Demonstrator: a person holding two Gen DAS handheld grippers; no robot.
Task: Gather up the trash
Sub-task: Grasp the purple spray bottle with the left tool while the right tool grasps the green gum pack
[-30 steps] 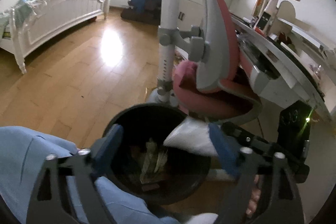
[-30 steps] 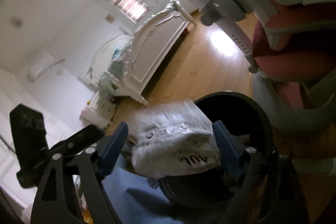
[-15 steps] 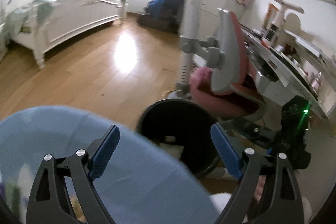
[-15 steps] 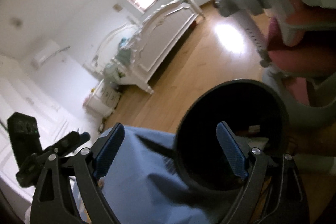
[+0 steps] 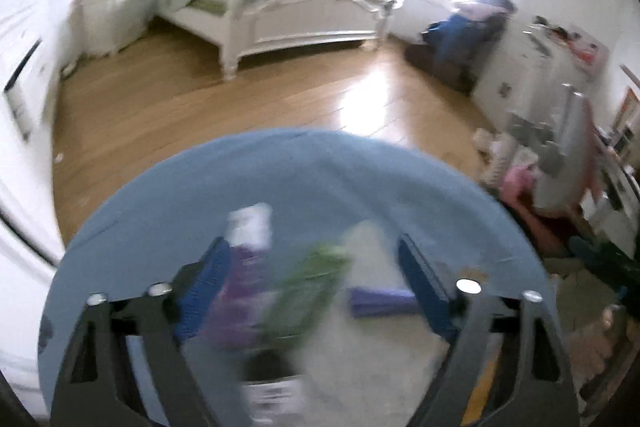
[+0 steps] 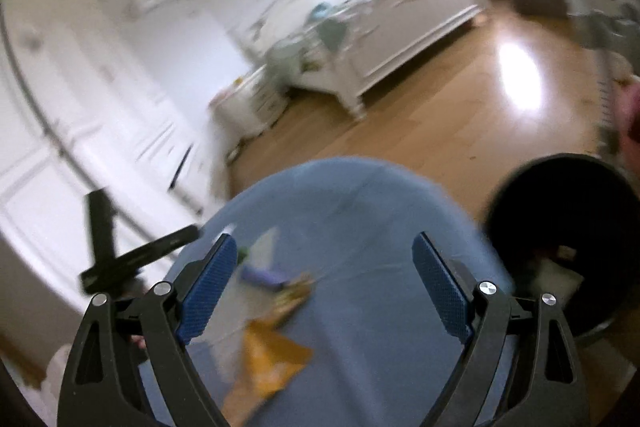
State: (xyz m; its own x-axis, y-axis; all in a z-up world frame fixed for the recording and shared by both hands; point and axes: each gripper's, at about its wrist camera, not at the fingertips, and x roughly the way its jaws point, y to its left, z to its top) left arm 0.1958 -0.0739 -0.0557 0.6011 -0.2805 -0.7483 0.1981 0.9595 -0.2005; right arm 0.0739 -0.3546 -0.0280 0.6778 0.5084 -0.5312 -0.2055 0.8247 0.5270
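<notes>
In the left wrist view, the left gripper (image 5: pixel 310 291), empty, its jaws just narrowed yet apart, hangs over blurred wrappers (image 5: pixel 308 291) at lower centre of a blue table (image 5: pixel 320 179). The right gripper (image 6: pixel 322 285), open and empty, sits farther from them; the black bin (image 6: pixel 560 211) stands at right.

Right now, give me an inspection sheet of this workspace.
Surface: round blue table, partly bare.
Job's things: blurred purple wrapper, green wrapper, white paper and orange packet lie on the table; round black trash bin stands on the floor beside it, with some trash inside.
Clutter: dark pile against the far wall.
Grippers: left gripper, jaws just closing somewhat, over the wrappers and gripping none; right gripper open, empty.
Cables: nothing seen.
Surroundings: white bed, wooden floor, windows.
</notes>
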